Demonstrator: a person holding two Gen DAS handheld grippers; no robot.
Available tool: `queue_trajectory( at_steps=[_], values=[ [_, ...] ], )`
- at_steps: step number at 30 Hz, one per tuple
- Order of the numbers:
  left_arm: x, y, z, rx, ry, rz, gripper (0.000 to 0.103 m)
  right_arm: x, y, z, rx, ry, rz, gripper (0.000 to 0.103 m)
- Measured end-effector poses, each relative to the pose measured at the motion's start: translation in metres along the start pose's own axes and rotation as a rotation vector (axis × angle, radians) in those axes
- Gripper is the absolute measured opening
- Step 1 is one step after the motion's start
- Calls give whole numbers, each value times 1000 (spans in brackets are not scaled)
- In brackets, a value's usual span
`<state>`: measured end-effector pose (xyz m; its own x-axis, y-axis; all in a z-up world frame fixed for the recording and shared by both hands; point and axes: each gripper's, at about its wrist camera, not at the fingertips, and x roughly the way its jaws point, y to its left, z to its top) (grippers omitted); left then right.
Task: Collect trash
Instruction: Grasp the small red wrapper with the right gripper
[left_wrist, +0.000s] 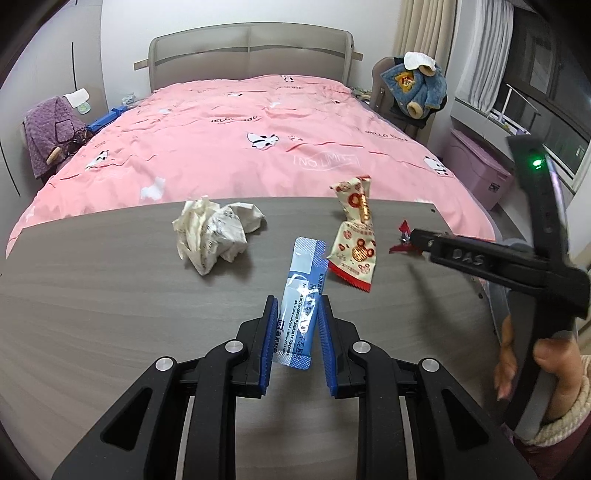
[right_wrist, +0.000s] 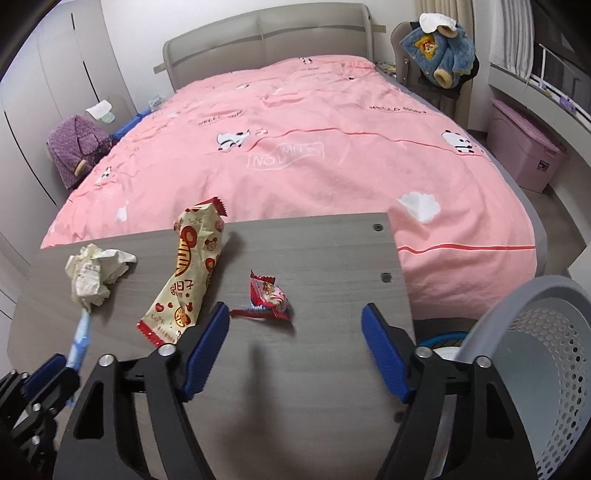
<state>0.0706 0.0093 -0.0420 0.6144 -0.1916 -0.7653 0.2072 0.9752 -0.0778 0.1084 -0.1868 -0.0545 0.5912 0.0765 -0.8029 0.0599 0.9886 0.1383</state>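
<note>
Above the grey wood-grain worktop (left_wrist: 110, 295), the left gripper (left_wrist: 297, 317) clamps a blue foil sachet (left_wrist: 301, 291), lifted for binning; the right gripper (right_wrist: 295, 328), jaws spread, brackets a small red candy wrapper (right_wrist: 269, 295) near the grey perforated plastic basket (right_wrist: 546, 354).

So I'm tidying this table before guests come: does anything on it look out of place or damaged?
Yes, litter. A crumpled paper wad lies near the far edge, a torn-open cream snack wrapper sits beside it, half propped up, and a small red candy wrapper lies ahead of the right gripper. The left gripper holds a blue sachet.
</note>
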Motion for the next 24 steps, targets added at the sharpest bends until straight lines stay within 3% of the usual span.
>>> queue_trajectory(
  at_steps=[3, 11, 17, 24],
  values=[
    [-1, 1, 1, 0, -4, 0, 22, 9, 6, 2, -19, 10, -19, 63],
    [-7, 1, 1, -4, -20, -5, 22, 12, 8, -3, -46, 19, -15, 22],
    [-10, -5, 2, 5, -24, -19, 22, -1, 3, -10, -35, 5, -1, 14],
    [-10, -9, 4, 4, -19, -42, 22, -11, -2, -14, -15, -11, 17, 14]
  ],
)
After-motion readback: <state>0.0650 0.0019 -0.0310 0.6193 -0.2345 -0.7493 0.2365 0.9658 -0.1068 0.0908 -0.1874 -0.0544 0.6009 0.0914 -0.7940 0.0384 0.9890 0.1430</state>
